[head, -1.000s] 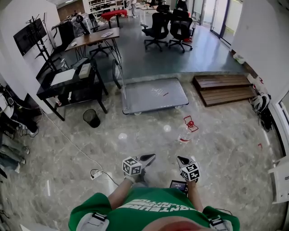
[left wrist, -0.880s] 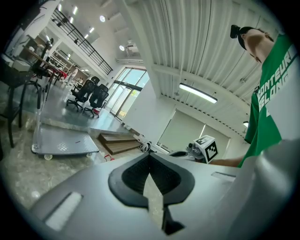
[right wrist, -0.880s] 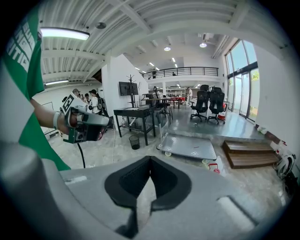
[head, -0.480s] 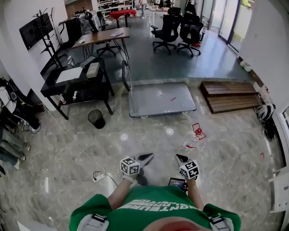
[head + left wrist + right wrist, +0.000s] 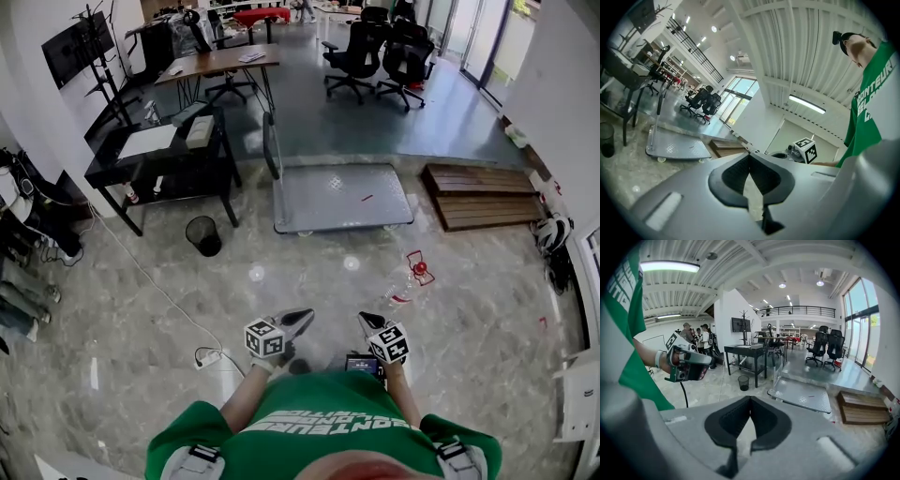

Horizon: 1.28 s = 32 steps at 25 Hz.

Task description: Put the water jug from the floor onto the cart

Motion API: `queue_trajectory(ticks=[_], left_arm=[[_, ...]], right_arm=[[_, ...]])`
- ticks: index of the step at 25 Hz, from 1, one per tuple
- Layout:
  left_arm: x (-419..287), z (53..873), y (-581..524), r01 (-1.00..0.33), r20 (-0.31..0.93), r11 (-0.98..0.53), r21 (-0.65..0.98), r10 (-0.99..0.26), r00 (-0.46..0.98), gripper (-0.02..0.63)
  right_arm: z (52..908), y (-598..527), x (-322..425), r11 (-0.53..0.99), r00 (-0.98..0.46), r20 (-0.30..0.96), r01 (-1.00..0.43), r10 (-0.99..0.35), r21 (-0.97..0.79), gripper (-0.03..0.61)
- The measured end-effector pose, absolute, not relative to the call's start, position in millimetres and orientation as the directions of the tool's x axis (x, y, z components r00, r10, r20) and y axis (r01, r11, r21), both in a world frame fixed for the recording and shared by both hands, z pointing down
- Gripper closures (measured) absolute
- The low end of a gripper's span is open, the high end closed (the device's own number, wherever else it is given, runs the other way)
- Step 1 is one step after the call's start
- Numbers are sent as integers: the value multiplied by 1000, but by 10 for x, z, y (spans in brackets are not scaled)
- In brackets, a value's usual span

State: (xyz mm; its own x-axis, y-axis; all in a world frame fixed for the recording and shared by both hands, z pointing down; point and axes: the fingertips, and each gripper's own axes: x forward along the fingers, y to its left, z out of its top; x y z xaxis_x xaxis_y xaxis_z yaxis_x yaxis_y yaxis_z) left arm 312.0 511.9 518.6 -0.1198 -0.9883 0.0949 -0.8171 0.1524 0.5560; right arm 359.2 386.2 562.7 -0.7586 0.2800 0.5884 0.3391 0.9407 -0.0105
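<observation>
The water jug [image 5: 409, 284] is clear with a red cap and red handle; it lies on the marble floor ahead and to the right of me. The cart [image 5: 343, 196] is a low grey flat platform with an upright push handle at its left end, farther off; it also shows in the left gripper view as the cart [image 5: 677, 147] and in the right gripper view as the cart [image 5: 801, 399]. My left gripper [image 5: 304, 318] and right gripper [image 5: 364, 320] are held close to my body, both shut and empty, well short of the jug.
A black desk [image 5: 155, 155] and a black waste bin [image 5: 203, 234] stand at the left. A wooden platform [image 5: 483, 195] lies right of the cart. A cable with a power strip [image 5: 211, 356] runs across the floor at my left. Office chairs [image 5: 361, 56] stand beyond.
The view has shifted: the jug and cart now sit farther right in the head view. Both grippers stay shut and have dropped slightly in the picture.
</observation>
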Motion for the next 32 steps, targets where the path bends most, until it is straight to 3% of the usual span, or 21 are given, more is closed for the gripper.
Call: queue_trajectory(ticks=[20, 32], left_arm=[[2770, 5356, 4767, -807, 136, 120, 578, -989, -49, 606], [2244, 5312, 4061, -802, 153, 114, 586, -988, -29, 606]], right_arm=[[5816, 3554, 3254, 957, -752, 609, 288, 252, -40, 586], [5826, 2816, 2719, 962, -745, 620, 265, 246, -63, 586]])
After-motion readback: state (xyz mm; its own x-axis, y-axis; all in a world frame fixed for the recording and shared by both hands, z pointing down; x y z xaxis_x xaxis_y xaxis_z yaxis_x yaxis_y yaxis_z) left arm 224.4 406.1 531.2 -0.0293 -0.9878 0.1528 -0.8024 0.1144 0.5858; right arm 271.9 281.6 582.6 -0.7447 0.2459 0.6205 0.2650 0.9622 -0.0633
